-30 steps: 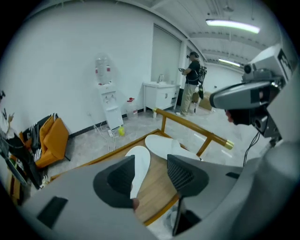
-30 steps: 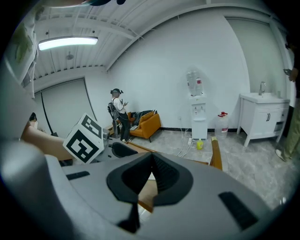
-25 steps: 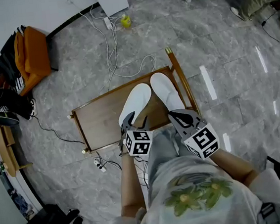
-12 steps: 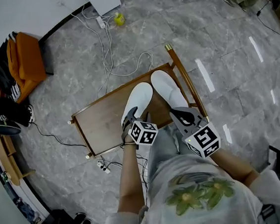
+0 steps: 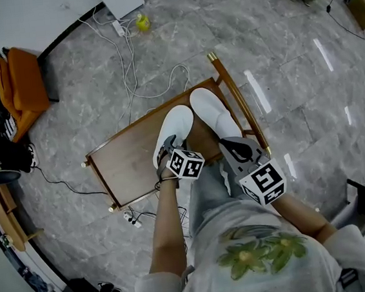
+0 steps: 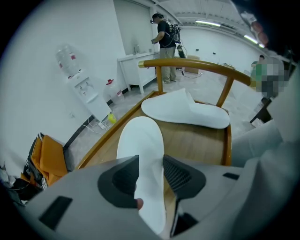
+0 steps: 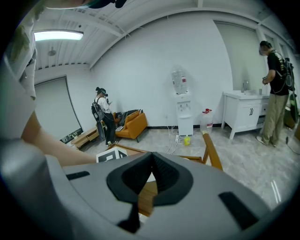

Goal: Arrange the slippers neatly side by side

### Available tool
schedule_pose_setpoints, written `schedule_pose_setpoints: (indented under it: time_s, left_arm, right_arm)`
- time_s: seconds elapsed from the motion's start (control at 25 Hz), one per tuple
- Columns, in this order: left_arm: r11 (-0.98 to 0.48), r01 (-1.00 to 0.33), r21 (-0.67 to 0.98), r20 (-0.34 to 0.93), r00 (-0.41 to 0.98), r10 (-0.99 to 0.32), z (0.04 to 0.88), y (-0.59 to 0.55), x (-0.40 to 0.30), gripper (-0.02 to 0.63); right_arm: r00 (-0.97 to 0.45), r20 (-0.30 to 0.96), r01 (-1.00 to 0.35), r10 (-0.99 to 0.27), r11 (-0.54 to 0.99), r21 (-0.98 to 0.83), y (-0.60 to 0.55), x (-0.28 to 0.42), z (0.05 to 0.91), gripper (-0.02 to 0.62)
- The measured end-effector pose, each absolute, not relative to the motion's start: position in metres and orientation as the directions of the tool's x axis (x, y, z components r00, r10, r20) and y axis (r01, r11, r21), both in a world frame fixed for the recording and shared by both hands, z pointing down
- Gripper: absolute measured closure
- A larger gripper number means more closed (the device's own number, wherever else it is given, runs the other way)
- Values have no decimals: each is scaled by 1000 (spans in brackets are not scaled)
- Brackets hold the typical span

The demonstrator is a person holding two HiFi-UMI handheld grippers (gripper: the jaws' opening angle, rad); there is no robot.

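Note:
Two white slippers lie on a wooden chair seat [image 5: 126, 164], toes pointing away from me. The left slipper [image 5: 174, 129] angles toward the right slipper [image 5: 211, 110], so their toes nearly touch. My left gripper [image 5: 166, 155] points steeply down at the left slipper's heel. Its jaws have just been closing, and the left slipper [image 6: 140, 140] fills the gap between both pads of the left gripper [image 6: 150, 163]. The right slipper [image 6: 187, 110] lies across the seat behind it. My right gripper [image 5: 231, 147] hovers by the right slipper's heel, and this right gripper [image 7: 151, 158] is shut and holds nothing.
The chair's curved back rail [image 6: 197, 65] rises on the right side of the seat. White cables [image 5: 140, 82] and a power strip [image 5: 130, 215] lie on the grey floor. An orange sofa [image 5: 17, 85] stands far left. People stand in the background [image 7: 102, 115].
My left gripper has dropped onto the left slipper's heel and its jaws have closed around it. The right gripper has barely moved.

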State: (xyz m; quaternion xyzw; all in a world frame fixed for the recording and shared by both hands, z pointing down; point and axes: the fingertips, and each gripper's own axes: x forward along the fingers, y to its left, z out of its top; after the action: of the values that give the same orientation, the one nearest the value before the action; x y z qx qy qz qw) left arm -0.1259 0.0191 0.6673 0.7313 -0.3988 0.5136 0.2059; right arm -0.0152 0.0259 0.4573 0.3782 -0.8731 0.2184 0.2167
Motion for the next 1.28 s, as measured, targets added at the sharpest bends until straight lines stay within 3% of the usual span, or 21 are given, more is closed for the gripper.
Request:
schedule_pose_setpoints:
  time_s: [0.2, 0.6, 0.92, 1.28]
  left_arm:
    - [-565, -822, -62, 935, 151, -322, 676, 22, -123, 451]
    - [-382, -924, -16, 959, 93, -266, 686, 20, -131, 560]
    - [-45, -988, 145, 958, 152, -242, 681, 21, -134, 566]
    - [266, -931, 251, 955, 192, -228, 677, 22, -134, 568]
  right_arm:
    - [-637, 557, -734, -533, 640, -227, 24, -14, 459, 589]
    - [-696, 579, -641, -425, 732, -232, 1, -12, 461, 589]
    - [-719, 578, -602, -385, 762, -241, -14, -11, 462, 589]
    - [-734, 578, -573, -358, 783, -242, -21, -14, 460, 589]
